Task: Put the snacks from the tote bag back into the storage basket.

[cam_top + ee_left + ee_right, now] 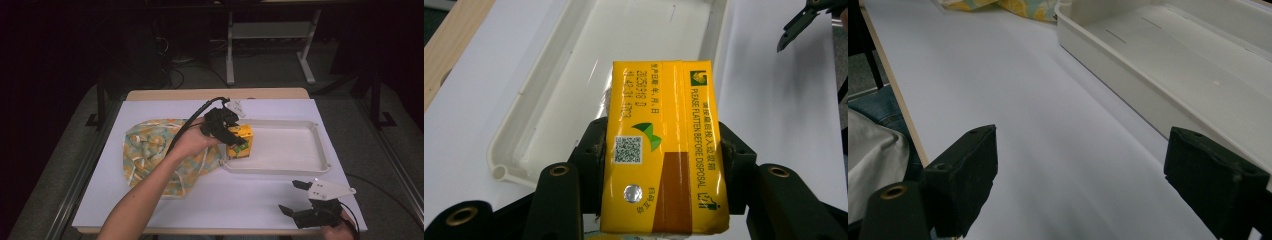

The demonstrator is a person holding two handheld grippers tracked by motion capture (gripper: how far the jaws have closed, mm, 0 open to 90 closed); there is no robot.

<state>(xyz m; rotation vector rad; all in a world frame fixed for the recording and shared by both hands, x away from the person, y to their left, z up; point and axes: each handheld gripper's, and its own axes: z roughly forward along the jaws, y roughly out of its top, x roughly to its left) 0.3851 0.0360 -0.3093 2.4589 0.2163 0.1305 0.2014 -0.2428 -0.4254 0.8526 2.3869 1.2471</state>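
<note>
A yellow drink carton (pixel 243 135) with a brown stripe and a QR code (pixel 659 100) is clamped between the jaws of my left gripper (pixel 239 141) (pixel 664 150). It is held at the left end of the white tray (pixel 300 170) (pixel 549 125). Whether it touches the tray floor I cannot tell. My right gripper (pixel 292 197) (pixel 1088 165) sits low near the table's front right edge. Its jaws are spread wide and hold nothing.
A yellow and teal patterned cloth bag (pixel 150 145) (pixel 1013 7) lies crumpled left of the tray, under my left forearm. White paper (pixel 240 195) covers the table. The tray's near wall (pixel 1128 65) runs just ahead of my right gripper.
</note>
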